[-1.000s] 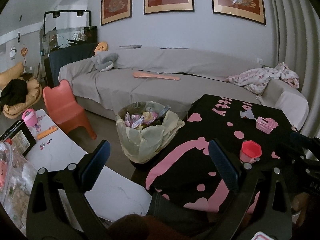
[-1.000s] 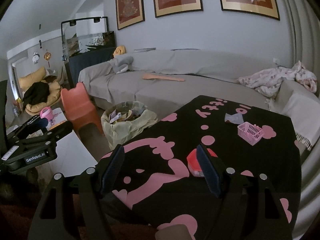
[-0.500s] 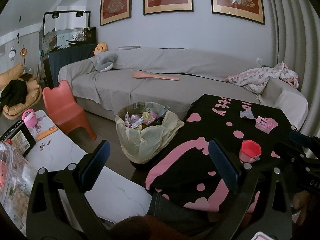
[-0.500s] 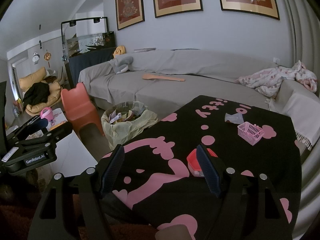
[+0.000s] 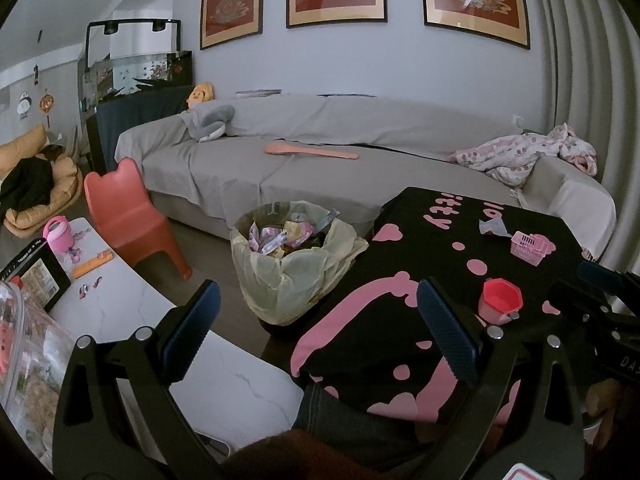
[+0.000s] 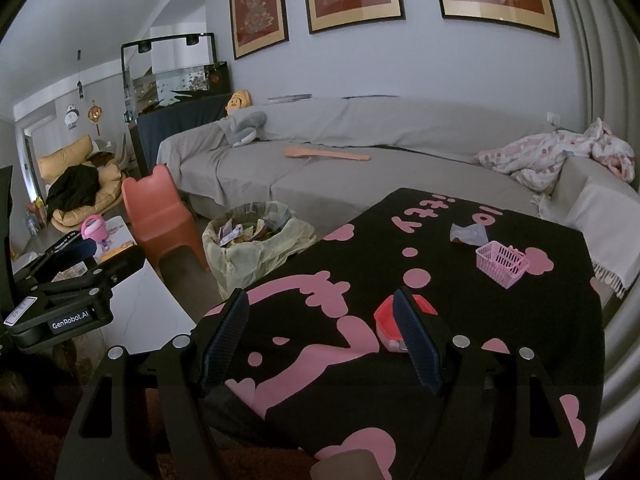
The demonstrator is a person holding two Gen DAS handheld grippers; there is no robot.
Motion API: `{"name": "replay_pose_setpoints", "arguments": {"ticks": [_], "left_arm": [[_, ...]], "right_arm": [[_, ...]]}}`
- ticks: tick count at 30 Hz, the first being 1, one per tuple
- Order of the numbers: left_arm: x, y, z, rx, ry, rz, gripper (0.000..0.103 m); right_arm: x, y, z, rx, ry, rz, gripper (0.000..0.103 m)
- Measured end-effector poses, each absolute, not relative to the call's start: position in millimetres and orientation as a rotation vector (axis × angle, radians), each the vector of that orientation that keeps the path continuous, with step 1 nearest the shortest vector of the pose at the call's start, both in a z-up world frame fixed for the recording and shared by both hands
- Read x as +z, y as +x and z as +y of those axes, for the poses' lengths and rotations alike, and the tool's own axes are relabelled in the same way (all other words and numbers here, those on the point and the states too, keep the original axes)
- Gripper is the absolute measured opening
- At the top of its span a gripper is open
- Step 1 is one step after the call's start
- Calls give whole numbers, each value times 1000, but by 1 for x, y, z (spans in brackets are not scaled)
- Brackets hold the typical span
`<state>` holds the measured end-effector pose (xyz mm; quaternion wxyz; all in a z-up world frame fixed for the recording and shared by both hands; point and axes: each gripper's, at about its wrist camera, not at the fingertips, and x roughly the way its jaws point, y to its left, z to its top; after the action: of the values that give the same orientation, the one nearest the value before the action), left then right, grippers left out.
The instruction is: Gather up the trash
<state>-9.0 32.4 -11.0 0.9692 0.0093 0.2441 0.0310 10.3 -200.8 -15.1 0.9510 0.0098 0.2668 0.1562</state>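
A bin lined with a pale yellow bag point(image 5: 294, 268) stands on the floor between the sofa and the black-and-pink table point(image 5: 420, 280); it holds several wrappers. It also shows in the right wrist view point(image 6: 252, 248). A crumpled grey scrap point(image 6: 468, 234) lies at the table's far side, also seen in the left wrist view point(image 5: 494, 227). My left gripper point(image 5: 320, 332) is open and empty, near the table's left edge. My right gripper point(image 6: 320, 340) is open and empty over the table, its right finger in front of a red cup point(image 6: 386, 322).
A pink toy basket point(image 6: 500, 262) sits beside the scrap. A red child's chair point(image 5: 128, 216) stands left of the bin. A white marble table point(image 5: 120, 304) with a pink cup, tablet and small items is at the left. A grey sofa point(image 5: 320, 160) runs behind.
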Motion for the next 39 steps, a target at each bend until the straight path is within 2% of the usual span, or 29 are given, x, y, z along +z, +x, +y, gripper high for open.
{"name": "replay_pose_setpoints", "arguments": {"ticks": [39], "left_arm": [[-14,-9,31,39,24,490,94]], "right_arm": [[-15,11,-202,316,22,549,71]]}}
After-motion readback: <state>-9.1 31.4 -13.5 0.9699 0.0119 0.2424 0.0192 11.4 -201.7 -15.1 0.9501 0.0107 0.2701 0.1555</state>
